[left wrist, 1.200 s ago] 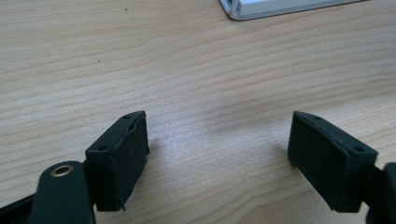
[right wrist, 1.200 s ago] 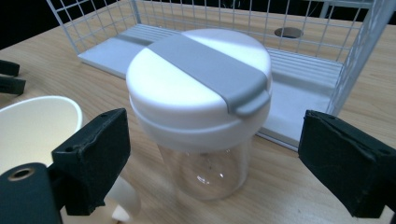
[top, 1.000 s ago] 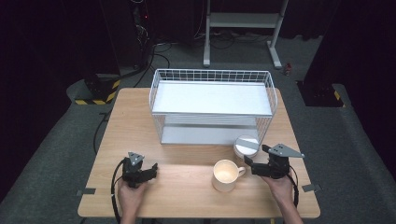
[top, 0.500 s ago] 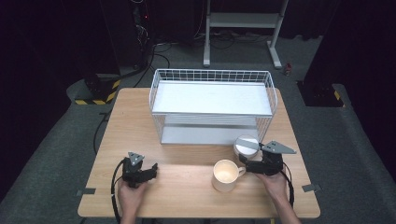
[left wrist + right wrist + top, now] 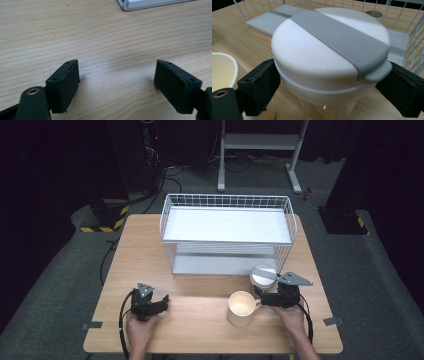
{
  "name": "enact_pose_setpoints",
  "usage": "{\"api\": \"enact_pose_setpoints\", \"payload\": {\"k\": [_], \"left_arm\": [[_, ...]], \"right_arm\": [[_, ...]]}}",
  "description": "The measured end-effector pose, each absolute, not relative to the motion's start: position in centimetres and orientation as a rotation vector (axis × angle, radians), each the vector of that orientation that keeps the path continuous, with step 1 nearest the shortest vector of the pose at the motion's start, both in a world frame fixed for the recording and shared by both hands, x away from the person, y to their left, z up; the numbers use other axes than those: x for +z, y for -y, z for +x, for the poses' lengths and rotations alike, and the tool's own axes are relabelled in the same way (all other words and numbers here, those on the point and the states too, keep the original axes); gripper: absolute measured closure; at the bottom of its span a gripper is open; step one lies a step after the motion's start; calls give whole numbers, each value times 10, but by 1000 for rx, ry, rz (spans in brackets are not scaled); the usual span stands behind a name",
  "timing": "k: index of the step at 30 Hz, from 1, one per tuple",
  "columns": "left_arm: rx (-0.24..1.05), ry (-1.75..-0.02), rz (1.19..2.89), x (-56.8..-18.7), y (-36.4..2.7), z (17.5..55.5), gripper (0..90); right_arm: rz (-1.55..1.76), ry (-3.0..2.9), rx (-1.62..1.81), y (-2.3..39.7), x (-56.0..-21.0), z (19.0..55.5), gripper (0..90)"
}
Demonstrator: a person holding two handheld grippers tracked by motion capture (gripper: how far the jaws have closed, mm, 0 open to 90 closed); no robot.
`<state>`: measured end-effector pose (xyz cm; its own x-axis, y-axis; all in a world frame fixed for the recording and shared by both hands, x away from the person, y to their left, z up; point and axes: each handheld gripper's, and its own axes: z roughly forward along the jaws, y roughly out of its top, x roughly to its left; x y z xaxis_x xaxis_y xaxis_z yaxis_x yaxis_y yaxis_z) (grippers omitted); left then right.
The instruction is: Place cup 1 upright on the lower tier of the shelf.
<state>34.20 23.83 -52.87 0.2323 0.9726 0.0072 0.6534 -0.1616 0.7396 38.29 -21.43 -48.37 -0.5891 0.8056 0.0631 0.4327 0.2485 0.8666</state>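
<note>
The right gripper (image 5: 266, 296) sits at the near right of the wooden table (image 5: 140, 245), the person's right hand (image 5: 291, 316) behind it and the forearm coming in from the bottom edge of the high view. It points away from the person and slightly left, toward a white jar with a grey-banded lid (image 5: 263, 277) that stands just in front of the white wire rack (image 5: 227, 236). In the right gripper view the 2 black jaws bracket the jar (image 5: 329, 60) just below its lid – the left pad looks to be against the jar's side, the right one sits right at the lid's grey tab, but whether they press cannot be told. A cream mug (image 5: 241, 308) stands just left of this gripper, its handle turned toward it; its rim (image 5: 223, 70) shows at the left of the right gripper view.

The left gripper (image 5: 160, 304) lies low at the near left of the table, held by the left hand (image 5: 139, 330), pointing right. Its jaws stand well apart – only bare wood (image 5: 105, 37) between them – and the pads (image 5: 67, 87) hover just over the tabletop. It is well apart from the jar and the mug.
</note>
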Motion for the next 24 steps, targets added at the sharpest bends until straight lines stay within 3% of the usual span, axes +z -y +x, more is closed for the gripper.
{"api": "enact_pose_setpoints", "payload": {"k": [11,24], "left_arm": [[666,-1489,1894,-529,-238,342,204],[666,-1488,1895,-529,-238,342,203]], "right_arm": [[1153,-2175,1248,208,-494,390,81],[1117,-2170,1224,206,-494,393,152]]}}
